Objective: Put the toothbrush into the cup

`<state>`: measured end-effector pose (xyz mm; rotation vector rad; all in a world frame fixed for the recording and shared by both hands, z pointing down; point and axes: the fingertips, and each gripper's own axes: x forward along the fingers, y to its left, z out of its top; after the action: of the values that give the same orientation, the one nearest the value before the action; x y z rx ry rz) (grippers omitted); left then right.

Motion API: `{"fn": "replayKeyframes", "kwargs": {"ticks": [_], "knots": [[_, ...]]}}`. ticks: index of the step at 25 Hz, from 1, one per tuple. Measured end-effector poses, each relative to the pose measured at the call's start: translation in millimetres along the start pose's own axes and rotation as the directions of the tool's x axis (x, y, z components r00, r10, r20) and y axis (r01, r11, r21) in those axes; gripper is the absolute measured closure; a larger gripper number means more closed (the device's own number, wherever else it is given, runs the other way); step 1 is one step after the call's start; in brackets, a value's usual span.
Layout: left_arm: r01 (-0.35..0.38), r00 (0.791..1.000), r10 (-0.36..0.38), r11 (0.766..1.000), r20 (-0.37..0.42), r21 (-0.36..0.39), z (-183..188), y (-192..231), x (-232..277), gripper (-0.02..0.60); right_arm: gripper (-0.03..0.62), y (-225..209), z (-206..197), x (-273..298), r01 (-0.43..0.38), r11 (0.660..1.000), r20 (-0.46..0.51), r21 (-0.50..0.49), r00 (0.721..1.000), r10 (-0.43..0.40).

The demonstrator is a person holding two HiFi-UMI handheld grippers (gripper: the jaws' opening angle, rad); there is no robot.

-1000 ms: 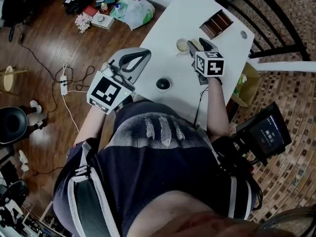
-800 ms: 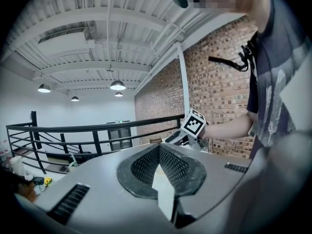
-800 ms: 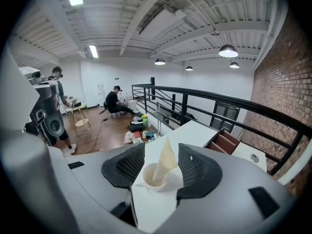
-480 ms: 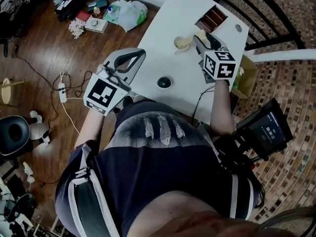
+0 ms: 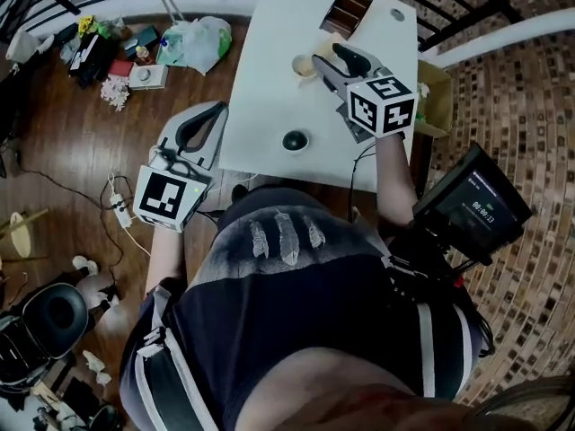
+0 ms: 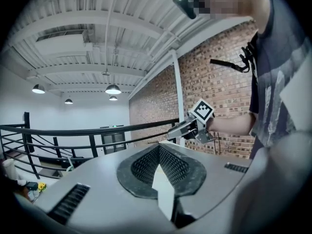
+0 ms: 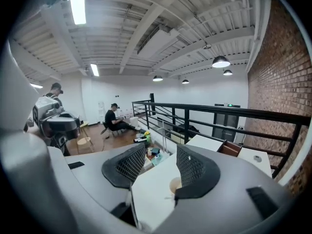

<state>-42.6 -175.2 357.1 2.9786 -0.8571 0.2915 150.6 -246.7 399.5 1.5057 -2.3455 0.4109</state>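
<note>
A pale cup (image 5: 303,65) stands on the white table (image 5: 269,97). In the right gripper view the cup (image 7: 174,185) shows low between the jaws, with a thin pale sliver beside it; I cannot tell whether that is the toothbrush. My right gripper (image 5: 326,58) hovers just right of the cup, and it (image 7: 161,151) is open with nothing between its pads. My left gripper (image 5: 218,108) hangs beyond the table's left edge over the wooden floor. Its jaws (image 6: 159,147) meet at the tips, shut on nothing.
A brown open box (image 5: 348,11) and a small grey disc (image 5: 397,14) sit at the table's far end. A black round object (image 5: 296,140) lies near the front edge. Bags and clutter (image 5: 193,43) cover the floor at left; a black railing (image 7: 195,112) runs behind.
The head view has swung, so the table sits higher in the frame. My left gripper has drifted down and left, off the table edge. The right gripper stays beside the cup.
</note>
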Motion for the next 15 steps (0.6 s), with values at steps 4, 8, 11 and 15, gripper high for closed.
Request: {"fn": "replayKeyframes", "kwargs": {"ticks": [4, 8, 11, 15], "knots": [[0.018, 1.000, -0.018, 1.000, 0.009, 0.014, -2.8, 5.8, -13.8, 0.584, 0.404, 18.0, 10.0, -6.9, 0.001, 1.000, 0.041, 0.024, 0.999, -0.002], [0.036, 0.999, -0.036, 0.999, 0.004, 0.014, -9.0, 5.6, -26.2, 0.584, 0.404, 35.8, 12.8, -11.4, -0.011, 0.999, 0.050, 0.039, 0.999, 0.009], [0.050, 0.999, -0.051, 0.999, 0.006, 0.020, -9.5, 6.2, -32.9, 0.584, 0.404, 43.7, 13.1, -13.7, 0.006, 0.999, 0.053, 0.033, 0.999, -0.008], [0.055, 0.998, -0.056, 0.998, 0.019, 0.022, -6.3, 10.5, -40.6, 0.584, 0.404, 53.2, 15.4, -16.8, 0.015, 0.999, 0.076, 0.048, 0.997, -0.018]]}}
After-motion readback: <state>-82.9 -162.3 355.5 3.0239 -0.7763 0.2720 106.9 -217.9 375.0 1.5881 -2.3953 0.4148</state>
